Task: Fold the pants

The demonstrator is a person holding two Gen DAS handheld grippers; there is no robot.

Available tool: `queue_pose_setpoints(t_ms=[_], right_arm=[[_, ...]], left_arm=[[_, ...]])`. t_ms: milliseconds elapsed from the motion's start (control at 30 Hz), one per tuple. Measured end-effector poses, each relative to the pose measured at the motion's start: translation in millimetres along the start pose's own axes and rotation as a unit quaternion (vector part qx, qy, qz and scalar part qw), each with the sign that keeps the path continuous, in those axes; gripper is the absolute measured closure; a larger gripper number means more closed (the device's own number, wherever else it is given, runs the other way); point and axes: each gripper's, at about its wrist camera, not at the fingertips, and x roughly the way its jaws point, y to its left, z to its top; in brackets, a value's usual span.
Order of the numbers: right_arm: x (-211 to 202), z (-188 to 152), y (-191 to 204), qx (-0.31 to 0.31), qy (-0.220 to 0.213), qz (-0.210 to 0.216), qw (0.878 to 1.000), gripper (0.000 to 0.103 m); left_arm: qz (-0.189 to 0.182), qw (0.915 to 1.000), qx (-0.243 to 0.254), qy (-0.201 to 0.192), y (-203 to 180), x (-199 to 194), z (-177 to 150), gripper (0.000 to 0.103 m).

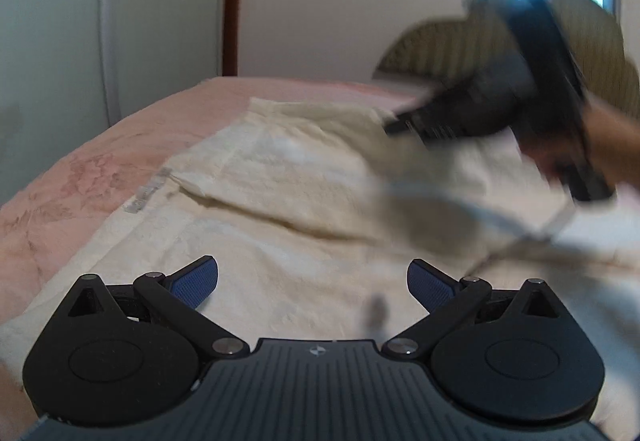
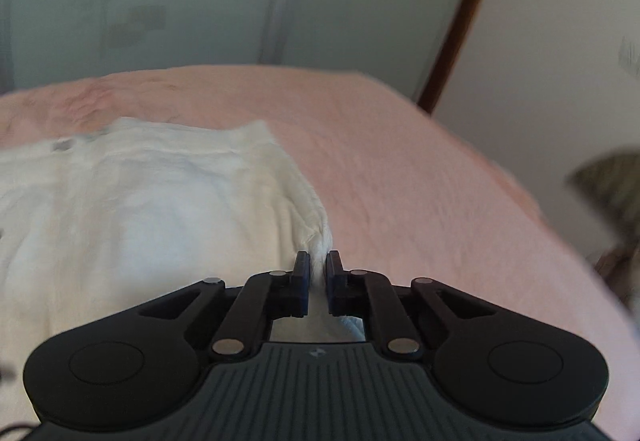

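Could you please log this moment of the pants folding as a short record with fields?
surface: pink bedspread
garment: cream pants, spread flat on the bedspread
right gripper: shut on the pants' edge, cloth pinched between its pads
left gripper: open, above the pants, nothing between its fingers
view quality: right gripper is blurred in the left wrist view

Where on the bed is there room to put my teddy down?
The pink bedspread is bare between the white pants' edge and the bed's far side by the wall. A strip also runs beside the pants toward the cupboards. The middle is crowded: pants, right gripper pinching them, left gripper open above.
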Motion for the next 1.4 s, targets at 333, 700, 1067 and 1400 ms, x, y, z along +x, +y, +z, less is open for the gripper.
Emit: queue_pose_setpoints(t_ms=[333, 700, 1067, 1400], right_arm=[[-106.5, -38.1, 120.5, -0.130, -0.044, -0.015, 0.990, 0.095], [-108.8, -52.2, 133.4, -0.106, -0.057, -0.066, 0.991, 0.092], [-104.4, -86.8, 112.7, -0.085, 0.012, -0.172, 0.981, 0.056], [-166.4, -89.9, 145.0, -0.085, -0.005, -0.150, 0.985, 0.097]], left_arm=[[-0.141, 0.9519, -0.272, 0.003, 77.1, 27.4, 52.0, 0.001], [-0.143, 0.8966, -0.418, 0.032, 119.0, 77.3, 58.3, 0.091], [-0.146, 0.9224, -0.358, 0.000, 113.2, 50.8, 61.2, 0.098], [-0.131, 0.9600, -0.247, -0.003, 125.7, -12.4, 44.9, 0.097]])
